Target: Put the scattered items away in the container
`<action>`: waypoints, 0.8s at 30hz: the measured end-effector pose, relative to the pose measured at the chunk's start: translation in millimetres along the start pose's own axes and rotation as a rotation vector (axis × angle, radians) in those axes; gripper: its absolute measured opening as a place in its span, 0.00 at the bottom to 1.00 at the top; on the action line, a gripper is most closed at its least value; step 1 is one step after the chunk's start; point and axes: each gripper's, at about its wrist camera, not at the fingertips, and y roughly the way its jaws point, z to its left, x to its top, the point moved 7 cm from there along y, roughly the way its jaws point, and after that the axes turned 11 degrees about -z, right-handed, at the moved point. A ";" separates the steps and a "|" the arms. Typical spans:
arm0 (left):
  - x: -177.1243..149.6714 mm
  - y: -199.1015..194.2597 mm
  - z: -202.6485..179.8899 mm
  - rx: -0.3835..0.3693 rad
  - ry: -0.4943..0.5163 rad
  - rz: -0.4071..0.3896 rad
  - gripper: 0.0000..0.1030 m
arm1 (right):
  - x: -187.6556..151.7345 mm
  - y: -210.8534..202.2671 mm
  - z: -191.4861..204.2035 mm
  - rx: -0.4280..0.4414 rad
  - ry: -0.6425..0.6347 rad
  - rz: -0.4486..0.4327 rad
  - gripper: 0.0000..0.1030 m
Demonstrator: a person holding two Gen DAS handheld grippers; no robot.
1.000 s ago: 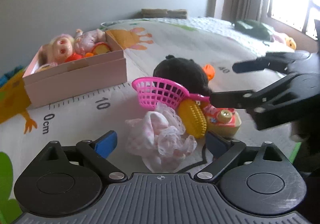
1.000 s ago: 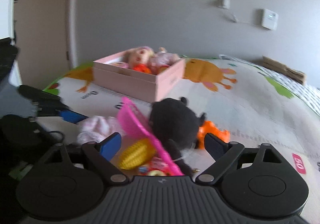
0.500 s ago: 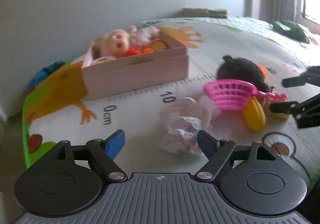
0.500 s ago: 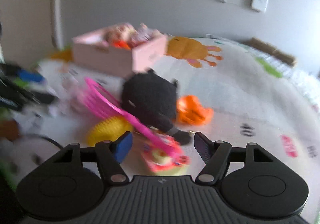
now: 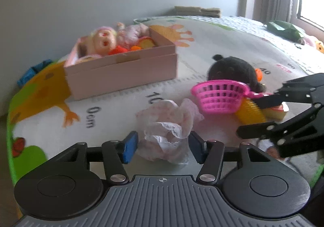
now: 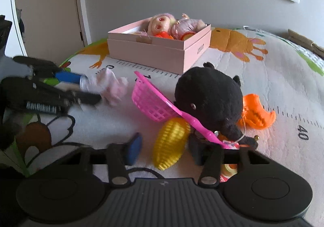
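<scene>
I find the pink box on the play mat, well ahead of my left fingers and to their left; in the right wrist view it sits far ahead, above the gap between the right fingers. A baby doll and some orange and red toy pieces lie inside it.

My left gripper has its fingers spread on either side of a crumpled pink lace garment. The blue pads stand just beside the cloth on both sides; I cannot tell whether they touch it. In the right wrist view the garment lies at the tip of that gripper's blue finger.

My right gripper has its fingers spread around a yellow toy corn cob, which lies between them, nearer the right-hand finger. That finger is dark and blurred, so contact is uncertain.

Just ahead of the right fingers a pink plastic basket lies tipped on its side, its handle running across the corn's far end. A black plush toy rests behind the handle, touching it. An orange toy piece lies just beside the plush on its right. A small red and yellow toy shows partly under the right-hand finger.
</scene>
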 end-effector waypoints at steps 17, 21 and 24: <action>6.9 25.1 15.5 0.071 -0.125 0.025 0.52 | -5.3 -3.0 -2.8 -0.016 0.016 0.005 0.33; 6.1 17.7 18.5 0.050 -0.123 0.014 0.43 | -3.5 -4.9 5.0 -0.004 0.008 0.006 0.30; 5.1 6.4 21.4 0.055 -0.124 0.000 0.42 | -0.5 -6.1 18.7 0.022 -0.015 0.003 0.30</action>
